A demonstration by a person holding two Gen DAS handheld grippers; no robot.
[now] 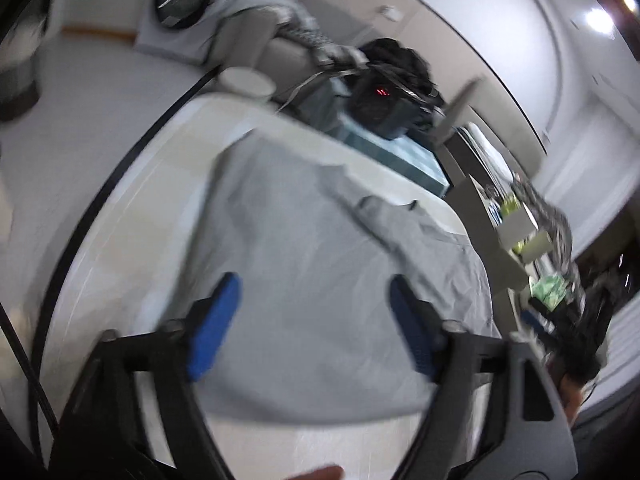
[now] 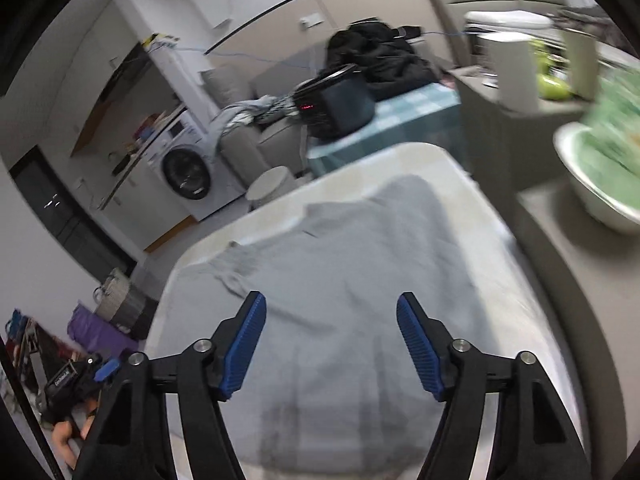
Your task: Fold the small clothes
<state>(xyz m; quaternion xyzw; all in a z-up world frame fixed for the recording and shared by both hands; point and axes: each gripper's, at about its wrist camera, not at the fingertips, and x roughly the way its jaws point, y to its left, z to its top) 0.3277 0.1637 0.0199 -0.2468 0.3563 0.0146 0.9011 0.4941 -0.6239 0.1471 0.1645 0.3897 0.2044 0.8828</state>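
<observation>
A small grey garment [image 1: 312, 264] lies spread flat on the white table [image 1: 132, 216], with a sleeve folded in near its far edge. My left gripper [image 1: 312, 320] hovers above its near part, jaws wide open and empty. In the right wrist view the same garment [image 2: 352, 272] covers most of the table [image 2: 360, 160]. My right gripper [image 2: 331, 340] is also wide open and empty above the garment's near half. The left gripper [image 2: 84, 376] shows at the lower left of that view. Both views are motion-blurred.
A black device with red lights [image 2: 336, 104] and dark clothes [image 2: 380, 56] sit on a teal table behind. A washing machine [image 2: 188, 172] stands far left. A white bowl of green stuff [image 2: 592, 184] sits on a grey counter at right. A round white stool [image 2: 272, 184] is beyond the table.
</observation>
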